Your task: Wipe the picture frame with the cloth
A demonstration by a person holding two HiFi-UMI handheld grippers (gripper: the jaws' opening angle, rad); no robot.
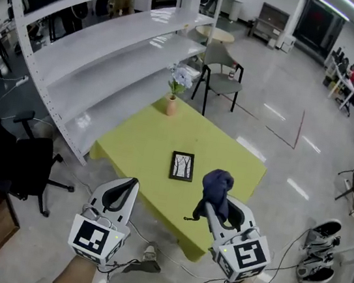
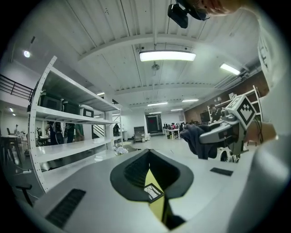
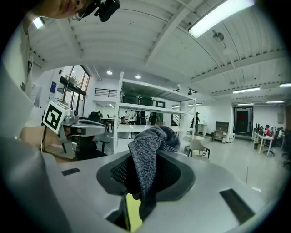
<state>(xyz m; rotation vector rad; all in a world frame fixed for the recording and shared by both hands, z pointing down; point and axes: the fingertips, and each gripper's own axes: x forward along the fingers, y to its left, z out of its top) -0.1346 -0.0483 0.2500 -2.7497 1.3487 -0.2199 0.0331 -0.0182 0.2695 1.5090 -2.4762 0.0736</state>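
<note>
Left gripper point(image 1: 131, 185): jaws drawn together at the tips, nothing held between them; it hangs off the near left edge of the table, with its marker cube toward the person.
Right gripper point(image 1: 214, 209): clamped on the cloth, off the near right part of the table, level with the left gripper and apart from it.
Cloth point(image 1: 217, 188): dark blue-grey knit, bunched. A hump stands above the jaw tips and a tail hangs down between the pads. It is in the air and not touching the frame.
Picture frame point(image 1: 182, 166): black-edged, lying flat, with a pale print of bare trees. It lies near the table's middle, somewhat toward the near edge, ahead of and between the two grippers. Part of it shows through the gap low in the left gripper view.
Table point(image 1: 137, 145): yellow-green top, set cornerwise to the person.
Vase point(image 1: 171, 105): small and tan, holding pale flowers, upright at the far corner, well apart from the frame.
Surroundings: white shelving point(image 1: 99, 47) runs along the left, and a grey chair point(image 1: 221, 72) stands beyond the table.
</note>
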